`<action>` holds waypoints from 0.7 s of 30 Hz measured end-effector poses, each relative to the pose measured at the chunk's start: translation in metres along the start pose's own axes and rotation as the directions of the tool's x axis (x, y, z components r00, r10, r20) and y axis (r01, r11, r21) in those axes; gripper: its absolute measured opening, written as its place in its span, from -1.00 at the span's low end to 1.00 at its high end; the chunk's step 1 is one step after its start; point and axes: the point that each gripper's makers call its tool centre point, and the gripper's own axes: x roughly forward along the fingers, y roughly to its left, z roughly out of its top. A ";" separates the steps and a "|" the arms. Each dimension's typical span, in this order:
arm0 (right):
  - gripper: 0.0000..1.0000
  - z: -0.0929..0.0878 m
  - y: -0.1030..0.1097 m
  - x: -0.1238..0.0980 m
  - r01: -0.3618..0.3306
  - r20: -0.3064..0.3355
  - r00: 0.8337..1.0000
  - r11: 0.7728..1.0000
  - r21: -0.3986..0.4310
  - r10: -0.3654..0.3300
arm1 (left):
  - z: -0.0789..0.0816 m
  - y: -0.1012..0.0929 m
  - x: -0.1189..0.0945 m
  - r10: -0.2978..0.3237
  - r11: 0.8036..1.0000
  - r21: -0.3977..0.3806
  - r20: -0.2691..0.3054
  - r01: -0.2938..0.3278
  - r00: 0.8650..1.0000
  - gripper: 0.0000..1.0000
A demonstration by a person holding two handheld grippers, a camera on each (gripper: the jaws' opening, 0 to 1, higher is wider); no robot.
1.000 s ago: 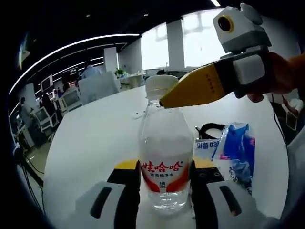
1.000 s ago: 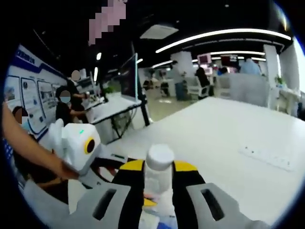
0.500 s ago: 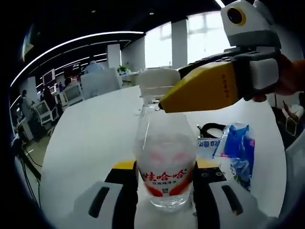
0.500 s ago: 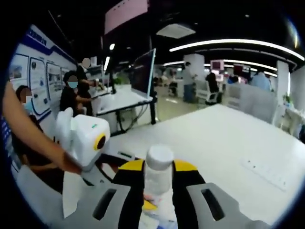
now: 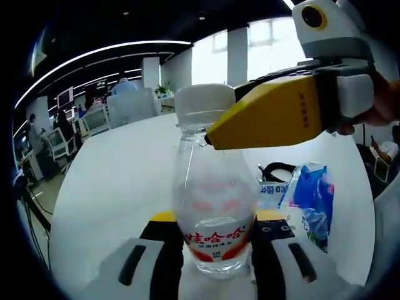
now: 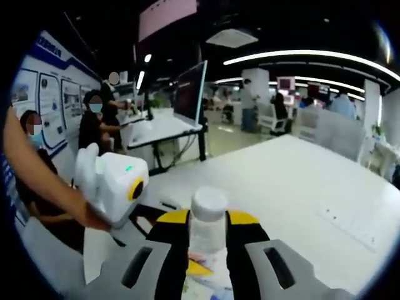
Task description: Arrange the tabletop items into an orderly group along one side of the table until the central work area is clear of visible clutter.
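A clear water bottle (image 5: 212,206) with a red-and-white label and a white cap (image 5: 204,103) stands between the jaws of my left gripper (image 5: 214,250), which is shut on its lower body. My right gripper (image 5: 215,134), yellow-jawed, reaches in from the right and is shut on the bottle's neck just under the cap. In the right gripper view the cap (image 6: 208,201) sits between the jaws of my right gripper (image 6: 208,220). The white left gripper (image 6: 112,187) is held by a hand at the left.
The white table (image 5: 119,181) spreads out behind the bottle. A blue plastic packet (image 5: 309,194) and a black cable (image 5: 275,170) lie to its right. A flat white strip (image 6: 353,222) lies on the table. A desk with a monitor (image 6: 190,94) and seated people are beyond.
The bottle's top has come closer to the left camera and leans a little left, with the right gripper still on its neck. Both grips hold.
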 end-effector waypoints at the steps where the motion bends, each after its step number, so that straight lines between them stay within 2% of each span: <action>1: -0.62 0.000 0.000 0.000 -0.002 -0.001 1.000 1.000 0.000 0.002 | 0.000 -0.001 -0.001 0.002 1.000 0.003 -0.001 -0.002 1.000 -0.19; 4: -0.61 -0.001 0.001 -0.002 -0.007 -0.005 1.000 1.000 0.008 0.007 | 0.000 -0.001 -0.001 0.008 1.000 0.001 0.000 -0.008 1.000 -0.20; 8: -0.49 -0.003 -0.003 -0.007 0.006 -0.012 1.000 1.000 0.010 -0.006 | -0.001 0.002 -0.003 0.016 0.999 -0.029 0.007 -0.016 1.000 -0.20; 15: -0.07 0.000 -0.004 -0.020 0.008 0.007 1.000 1.000 0.027 -0.008 | -0.003 0.006 -0.006 0.037 0.998 -0.052 0.005 -0.036 0.999 -0.19; 21: 0.23 0.002 -0.003 -0.028 0.024 0.011 1.000 1.000 -0.007 -0.024 | -0.004 0.009 -0.007 0.049 0.995 -0.090 0.007 -0.048 0.999 -0.19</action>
